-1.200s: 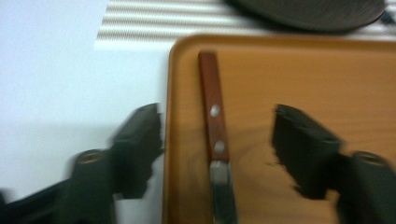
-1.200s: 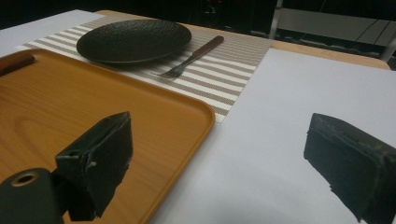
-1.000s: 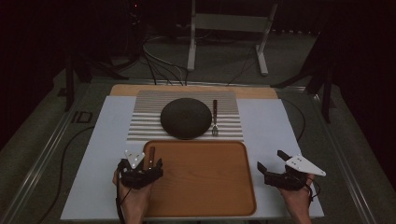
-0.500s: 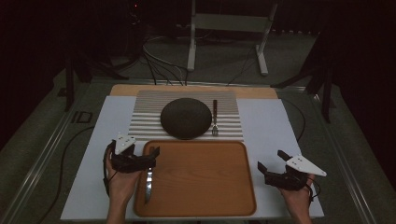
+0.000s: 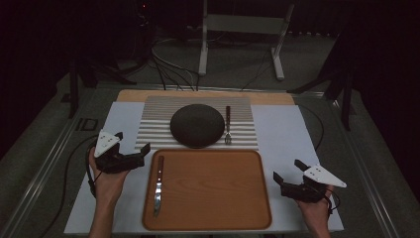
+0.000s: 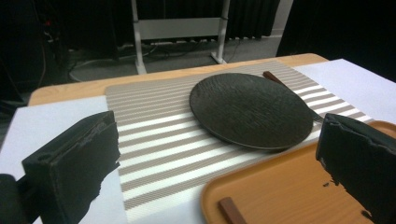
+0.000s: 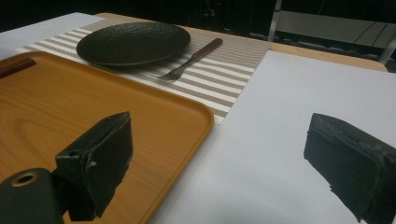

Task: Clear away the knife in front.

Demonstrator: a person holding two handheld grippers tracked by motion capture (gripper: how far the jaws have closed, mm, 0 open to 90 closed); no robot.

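Observation:
A knife [image 5: 158,184] with a brown handle lies lengthwise along the left side of the orange wooden tray [image 5: 213,198]. My left gripper [image 5: 132,143] hovers to the left of the tray over the white sheet. It is open, its jaws have just spread wider, and nothing is between them. In the left gripper view the knife's handle end [image 6: 229,211] shows below the wide-apart jaws, with the dark plate [image 6: 250,109] beyond. My right gripper [image 5: 287,170] rests open and empty to the right of the tray.
A dark round plate [image 5: 197,125] sits on a striped placemat [image 5: 153,124], and a fork [image 5: 228,124] lies just right of it. A white sheet [image 5: 287,129] covers the table. Cables and a metal stand [image 5: 237,29] are behind the table.
My left gripper moved off the tray's left edge, to the left and upward. The knife, hidden under it at first, now lies alone on the tray. The right gripper stayed still.

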